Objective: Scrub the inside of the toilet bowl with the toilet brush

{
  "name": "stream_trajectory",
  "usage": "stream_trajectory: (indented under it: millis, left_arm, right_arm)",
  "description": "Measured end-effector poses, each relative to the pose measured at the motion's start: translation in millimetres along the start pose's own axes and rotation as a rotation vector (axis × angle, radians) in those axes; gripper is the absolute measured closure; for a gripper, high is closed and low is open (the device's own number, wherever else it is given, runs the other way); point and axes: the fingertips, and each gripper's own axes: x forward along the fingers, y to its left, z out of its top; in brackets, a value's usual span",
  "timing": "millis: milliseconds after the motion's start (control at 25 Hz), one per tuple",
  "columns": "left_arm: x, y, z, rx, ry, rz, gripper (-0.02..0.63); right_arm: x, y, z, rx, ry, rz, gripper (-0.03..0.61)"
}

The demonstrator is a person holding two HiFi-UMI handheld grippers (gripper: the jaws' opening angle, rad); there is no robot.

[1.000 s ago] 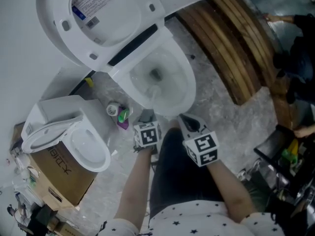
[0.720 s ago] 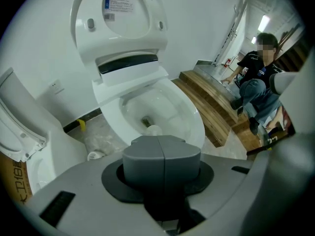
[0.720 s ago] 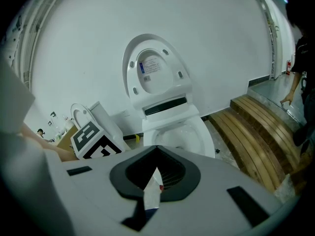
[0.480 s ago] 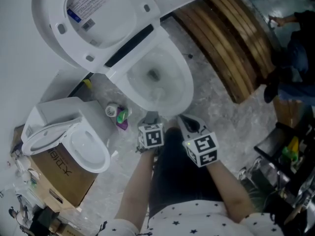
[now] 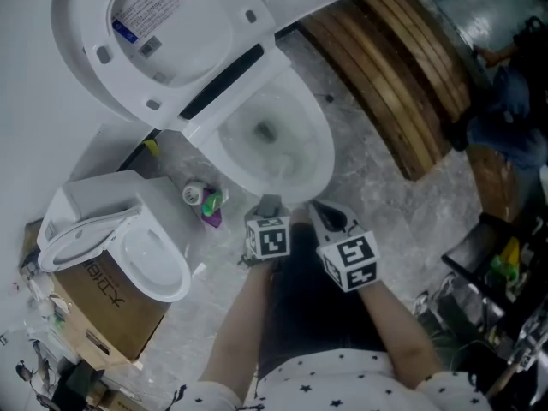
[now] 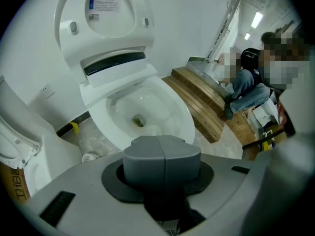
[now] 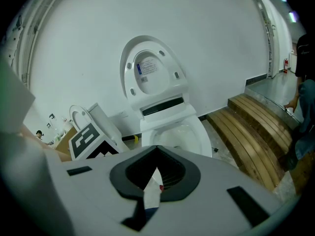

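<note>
The white toilet stands with lid [image 5: 163,32] and seat raised, and its bowl [image 5: 325,148] is open with a dark drain at the bottom. My left gripper [image 5: 269,204] hovers just off the bowl's near rim. In the left gripper view its grey jaws [image 6: 165,154] sit pressed together, aimed at the bowl [image 6: 182,122], with nothing visible between them. My right gripper [image 5: 328,215] hangs beside it, a little farther from the rim. In its own view the right gripper [image 7: 157,176] shows only a dark hollow with a white tag. No toilet brush is visible in any view.
A second toilet [image 5: 128,238] rests on a cardboard box [image 5: 103,302] at the left. A white cap and a green-purple bottle [image 5: 211,202] lie on the floor between the toilets. Curved wooden steps [image 5: 402,84] run at the right, with a person [image 6: 246,82] beyond them.
My left gripper has drifted slightly right and back from the bowl. A pale blotch seen in the bowl a second ago has faded. The person at the right has shifted.
</note>
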Motion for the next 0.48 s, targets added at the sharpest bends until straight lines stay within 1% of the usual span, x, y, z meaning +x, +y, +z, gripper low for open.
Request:
stream_trajectory:
  millis: [280, 480]
  left_arm:
    - [4, -12, 1, 0.007, 0.024, -0.019, 0.46]
    - [6, -17, 9, 0.015, 0.017, -0.033, 0.46]
  right_arm:
    - [-1, -4, -3, 0.007, 0.004, -0.005, 0.572]
    - [-1, -5, -2, 0.023, 0.012, -0.004, 0.572]
